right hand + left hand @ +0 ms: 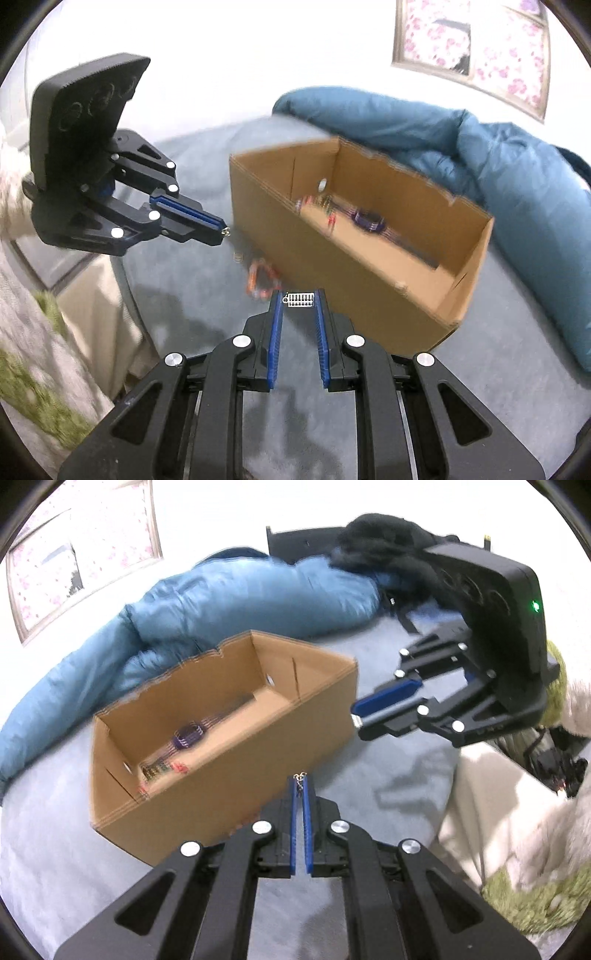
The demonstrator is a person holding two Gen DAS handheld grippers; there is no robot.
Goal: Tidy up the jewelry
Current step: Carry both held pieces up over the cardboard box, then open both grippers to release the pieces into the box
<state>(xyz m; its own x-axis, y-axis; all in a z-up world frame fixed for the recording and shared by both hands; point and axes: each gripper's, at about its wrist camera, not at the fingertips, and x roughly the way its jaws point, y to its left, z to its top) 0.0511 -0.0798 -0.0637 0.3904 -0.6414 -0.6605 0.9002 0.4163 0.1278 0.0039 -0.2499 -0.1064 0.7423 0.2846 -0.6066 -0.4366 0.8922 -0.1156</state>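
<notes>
An open cardboard box point(258, 738) stands on the grey bed cover; it also shows in the right wrist view point(332, 258). A purple bracelet point(189, 734) and coloured bead strings lie inside it point(367, 219). My left gripper point(302, 777) is shut on a thin gold chain point(301, 776) just in front of the box's near wall; it shows from the side in the right wrist view point(224, 232). My right gripper point(299, 299) is shut on a small silver comb-like piece point(300, 300), held across its tips. It shows at the right in the left wrist view point(356, 716).
A blue duvet point(221, 602) lies bunched behind the box. Orange and red beaded pieces point(262, 280) lie on the cover left of the box. A beige and green blanket point(517, 830) covers the bed's edge. A dark garment point(380, 535) lies on the duvet.
</notes>
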